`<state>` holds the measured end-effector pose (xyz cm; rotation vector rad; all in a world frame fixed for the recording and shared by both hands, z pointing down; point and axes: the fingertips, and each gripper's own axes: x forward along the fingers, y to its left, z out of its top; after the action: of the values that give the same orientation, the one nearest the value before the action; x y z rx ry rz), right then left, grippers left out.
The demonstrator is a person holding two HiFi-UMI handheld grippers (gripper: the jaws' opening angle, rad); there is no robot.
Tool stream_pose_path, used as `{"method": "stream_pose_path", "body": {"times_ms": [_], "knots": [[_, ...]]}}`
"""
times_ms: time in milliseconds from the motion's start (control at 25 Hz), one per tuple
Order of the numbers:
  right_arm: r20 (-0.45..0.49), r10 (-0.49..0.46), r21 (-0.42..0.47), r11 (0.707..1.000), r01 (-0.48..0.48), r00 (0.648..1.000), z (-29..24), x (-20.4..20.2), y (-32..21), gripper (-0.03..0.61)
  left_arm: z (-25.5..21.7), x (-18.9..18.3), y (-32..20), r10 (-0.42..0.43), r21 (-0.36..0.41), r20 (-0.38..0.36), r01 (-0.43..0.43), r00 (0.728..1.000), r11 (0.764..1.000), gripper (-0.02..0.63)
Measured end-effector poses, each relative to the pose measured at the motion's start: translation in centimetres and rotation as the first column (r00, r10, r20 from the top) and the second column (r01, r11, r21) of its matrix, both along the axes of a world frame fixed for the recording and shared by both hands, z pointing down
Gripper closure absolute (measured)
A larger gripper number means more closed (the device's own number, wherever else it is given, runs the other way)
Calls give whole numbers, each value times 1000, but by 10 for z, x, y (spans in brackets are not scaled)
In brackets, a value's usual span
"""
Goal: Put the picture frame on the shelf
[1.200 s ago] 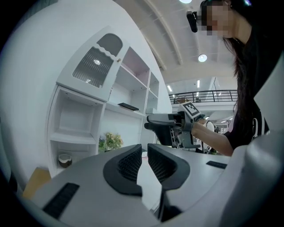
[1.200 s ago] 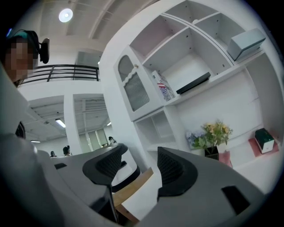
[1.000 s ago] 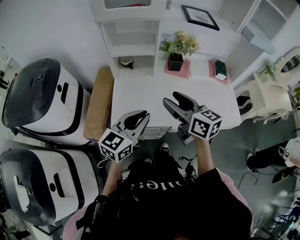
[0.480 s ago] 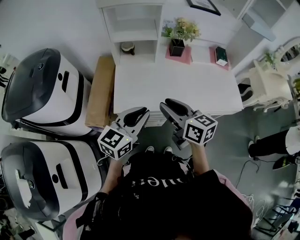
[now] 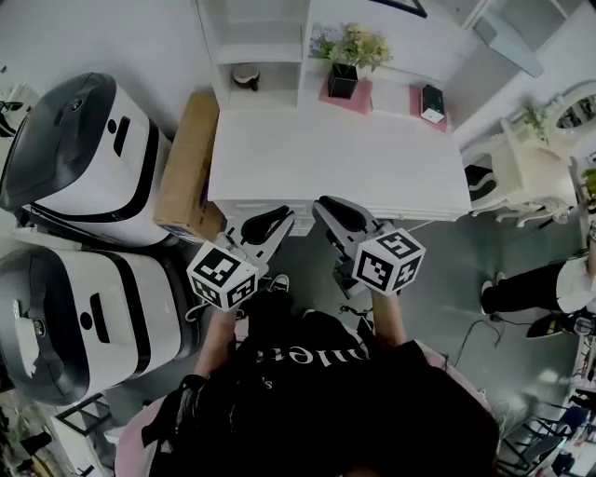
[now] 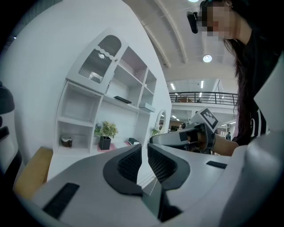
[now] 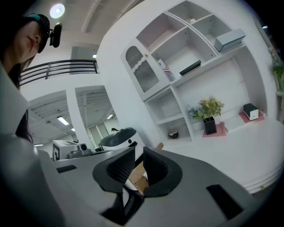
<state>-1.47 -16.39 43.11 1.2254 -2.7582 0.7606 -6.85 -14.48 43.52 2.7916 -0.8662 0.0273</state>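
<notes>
The picture frame (image 5: 401,5) is a dark-rimmed rectangle lying on the white shelf unit (image 5: 263,42) behind the desk, cut off by the head view's top edge. It shows as a dark slab on a shelf board in the left gripper view (image 6: 122,99) and in the right gripper view (image 7: 190,68). My left gripper (image 5: 279,216) (image 6: 144,148) hangs in front of the desk's near edge, shut and empty. Beside it, my right gripper (image 5: 324,203) (image 7: 138,153) has just been closing its jaws, with nothing between them. Both are far from the frame.
The white desk (image 5: 335,158) carries a plant in a black pot (image 5: 343,70) and a dark box (image 5: 430,101). A cardboard box (image 5: 186,168) and two white-and-grey machines (image 5: 74,149) (image 5: 84,317) stand to the left, a white chair (image 5: 526,163) to the right.
Both grippers have drawn back from over the desk to just off its front edge. The right gripper's jaws, wide apart before, have come together. The frame has slid towards the picture's top.
</notes>
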Motion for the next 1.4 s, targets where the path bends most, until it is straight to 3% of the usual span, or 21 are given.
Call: {"method": "stream_pose_path", "body": {"times_ms": [400,840,1400], "knots": [[29,-56,-15,998,57,998,14,32,82,494,11,27,76,-107,-36,-7,107,994,994,563],[34,-112,-6,994,112,993,24,53,164,506,27,54,157,-145,-56,17,146,989,988,563],[64,-161,5,987,161,985,23,63,205,514,24,68,196,-169,-30,28,170,985,985,563]]}}
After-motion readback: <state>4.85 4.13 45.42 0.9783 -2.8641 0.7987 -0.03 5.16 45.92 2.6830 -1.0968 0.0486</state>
